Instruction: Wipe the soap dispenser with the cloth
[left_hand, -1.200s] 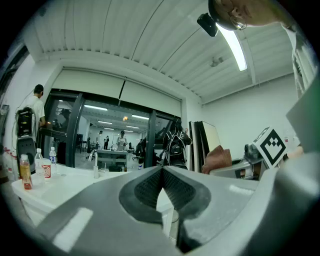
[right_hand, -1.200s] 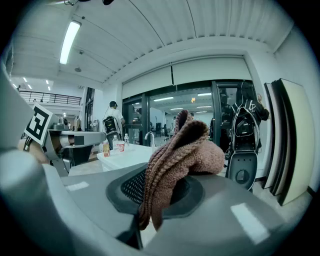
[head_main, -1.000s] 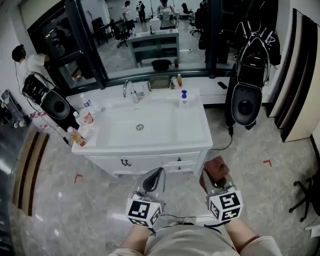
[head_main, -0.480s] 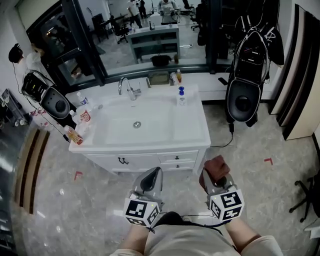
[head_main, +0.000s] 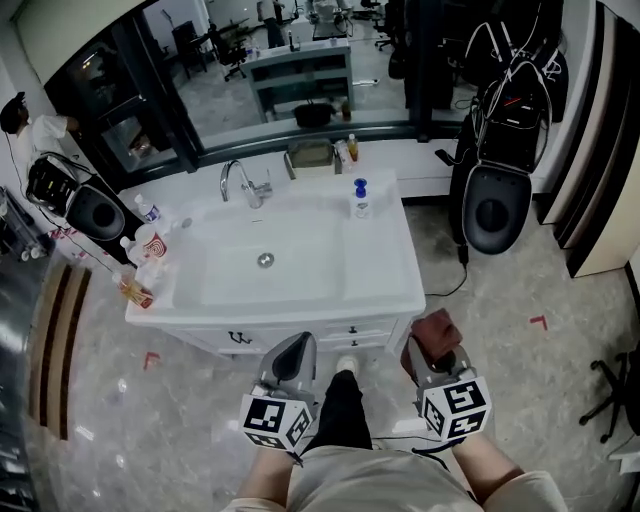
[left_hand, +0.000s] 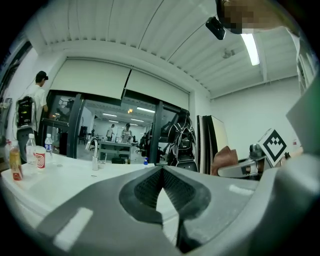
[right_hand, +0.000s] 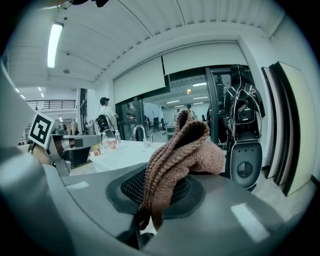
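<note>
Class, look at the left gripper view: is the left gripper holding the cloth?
No: the left gripper has its jaws together on nothing, while the cloth is clamped in the right gripper.

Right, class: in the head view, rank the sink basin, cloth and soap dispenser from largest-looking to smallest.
1. sink basin
2. cloth, though its nearness to the camera enlarges it
3. soap dispenser

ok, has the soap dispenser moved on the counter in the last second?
No. The soap dispenser stands in the same spot right of the faucet, near the counter's back edge. Only the camera shifted.
</note>
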